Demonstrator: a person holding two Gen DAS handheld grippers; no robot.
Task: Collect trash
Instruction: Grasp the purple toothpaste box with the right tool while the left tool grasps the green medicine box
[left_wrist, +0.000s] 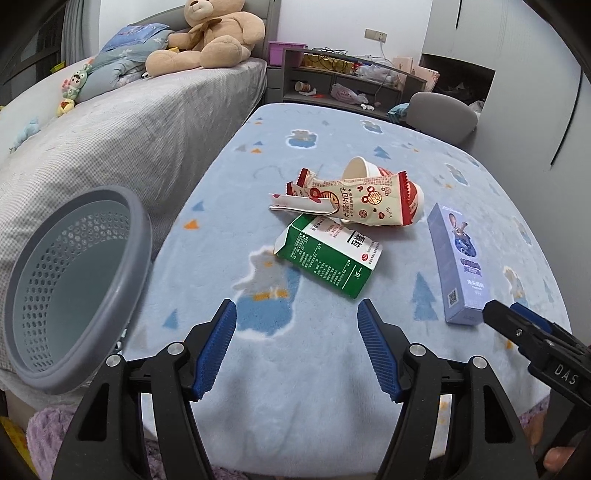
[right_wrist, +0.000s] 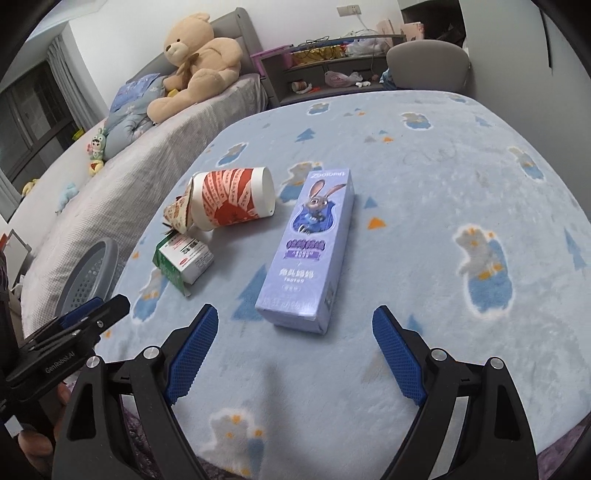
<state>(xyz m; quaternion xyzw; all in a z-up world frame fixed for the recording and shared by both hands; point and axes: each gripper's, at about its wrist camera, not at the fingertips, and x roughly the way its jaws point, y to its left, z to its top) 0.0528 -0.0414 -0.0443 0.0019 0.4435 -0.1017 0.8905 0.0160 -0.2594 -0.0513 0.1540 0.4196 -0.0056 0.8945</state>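
Four trash items: cup (right_wrist: 236, 201), wrapper (left_wrist: 354, 199), green carton (left_wrist: 328, 258), purple box (right_wrist: 310, 251)

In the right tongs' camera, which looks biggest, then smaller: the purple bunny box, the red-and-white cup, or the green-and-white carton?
1. Long purple cardboard box with the bunny, though it lies nearest the camera.
2. Red-and-white paper cup on its side.
3. Green-and-white cardboard carton.

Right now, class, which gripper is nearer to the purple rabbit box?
Right. The right gripper faces the purple rabbit box lengthwise, open just short of its near end. The left gripper is off to its side, facing the green carton.
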